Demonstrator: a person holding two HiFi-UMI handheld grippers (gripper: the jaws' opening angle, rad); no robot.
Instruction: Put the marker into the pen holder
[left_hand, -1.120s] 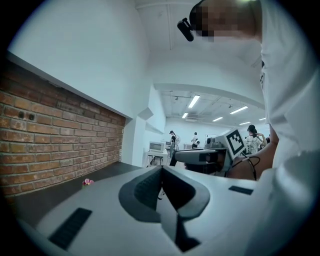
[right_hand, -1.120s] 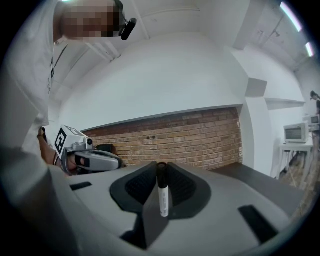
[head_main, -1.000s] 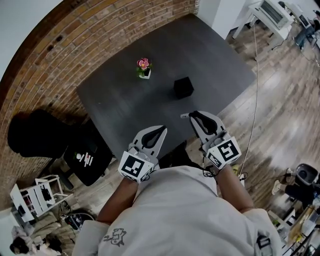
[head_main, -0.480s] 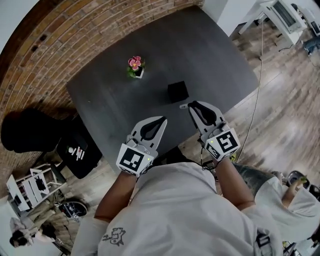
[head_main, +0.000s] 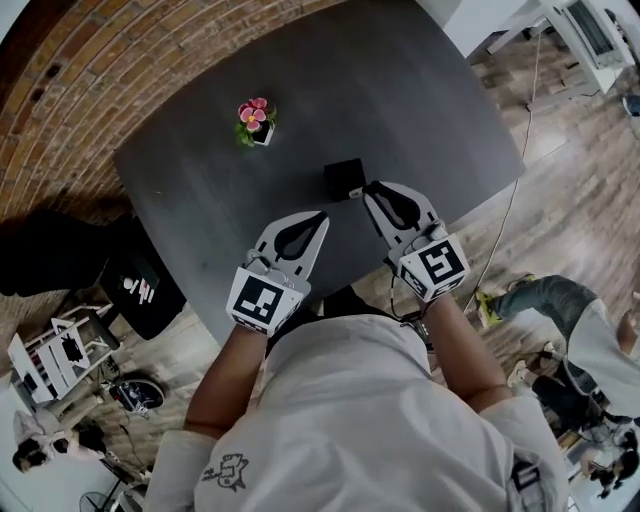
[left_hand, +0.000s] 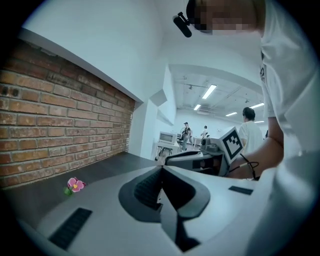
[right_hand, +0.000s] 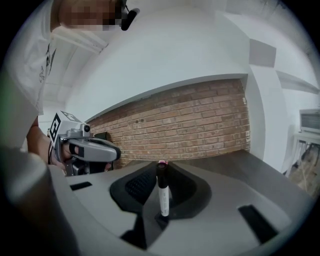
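Observation:
A black cube pen holder (head_main: 345, 178) stands on the dark table (head_main: 420, 90). My right gripper (head_main: 368, 188) is shut on a marker (right_hand: 162, 195) with a white barrel and a black cap. The marker stands upright between the jaws in the right gripper view. Its white end (head_main: 355, 192) pokes out at the jaw tips, just right of the holder's near corner. My left gripper (head_main: 320, 215) hovers over the table's near part, left of the right one. Its jaws meet at the tips (left_hand: 161, 169) with nothing between them.
A small pot with pink flowers (head_main: 252, 118) sits on the table's far left. A brick wall (head_main: 90, 70) runs behind the table. A black bag (head_main: 140, 290) lies on the floor at left, a white cable (head_main: 505, 220) at right, and a person (head_main: 560, 300) crouches there.
Both grippers have moved forward over the table towards the pen holder. The right gripper's tip with the marker now lies right beside the holder. A person came into view at right.

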